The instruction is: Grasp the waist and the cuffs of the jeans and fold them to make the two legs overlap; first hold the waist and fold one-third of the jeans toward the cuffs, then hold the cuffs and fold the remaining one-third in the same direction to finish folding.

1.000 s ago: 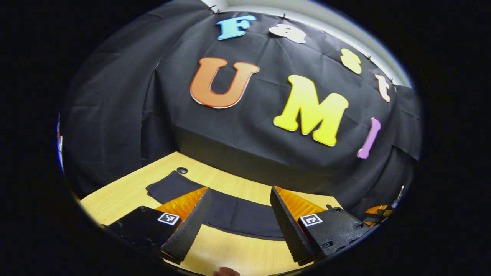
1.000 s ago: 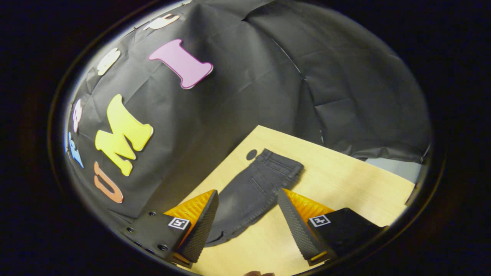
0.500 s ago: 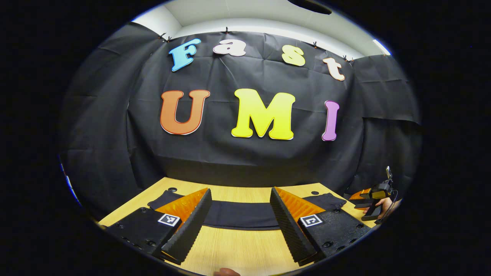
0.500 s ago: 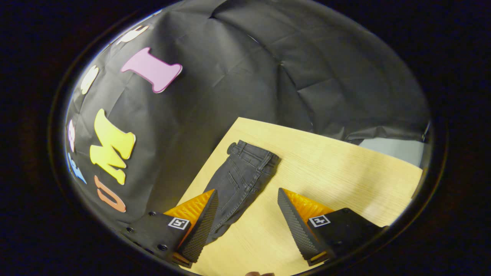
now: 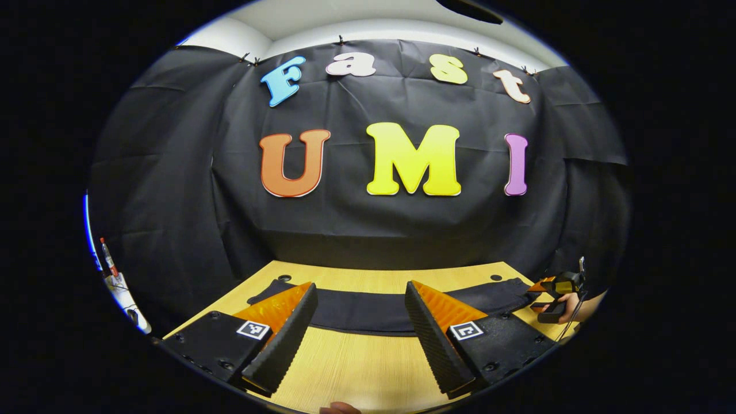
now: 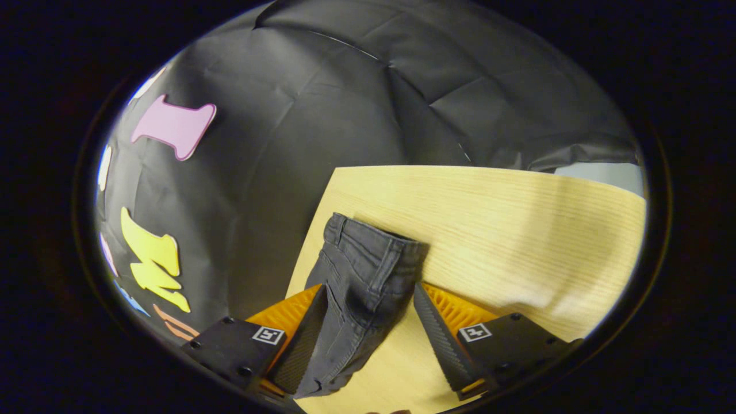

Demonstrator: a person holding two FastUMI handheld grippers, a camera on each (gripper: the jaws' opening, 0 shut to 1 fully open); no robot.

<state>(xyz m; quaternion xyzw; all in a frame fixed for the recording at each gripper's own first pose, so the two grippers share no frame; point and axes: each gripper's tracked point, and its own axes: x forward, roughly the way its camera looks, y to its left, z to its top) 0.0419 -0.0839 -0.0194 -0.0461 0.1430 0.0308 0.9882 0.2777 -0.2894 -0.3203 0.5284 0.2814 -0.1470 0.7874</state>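
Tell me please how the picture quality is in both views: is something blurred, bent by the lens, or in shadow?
Left gripper view: sharp; the fisheye bends the table edge and the jeans into a curve. Right gripper view: strongly tilted, the table unevenly lit with a brighter patch at right; the jeans stay sharp enough to show seams, and they throw a soft shadow along the waist.

Both views are sharp and evenly lit from overhead, with strong fisheye bending that curves the table's (image 5: pixel 356 368) edges and stretches everything near the rim. In the right gripper view the wooden top (image 6: pixel 517 218) is brightest, slightly washed out toward its right corner. The jeans (image 6: pixel 368 270) throw a soft, short shadow along their waist edge.
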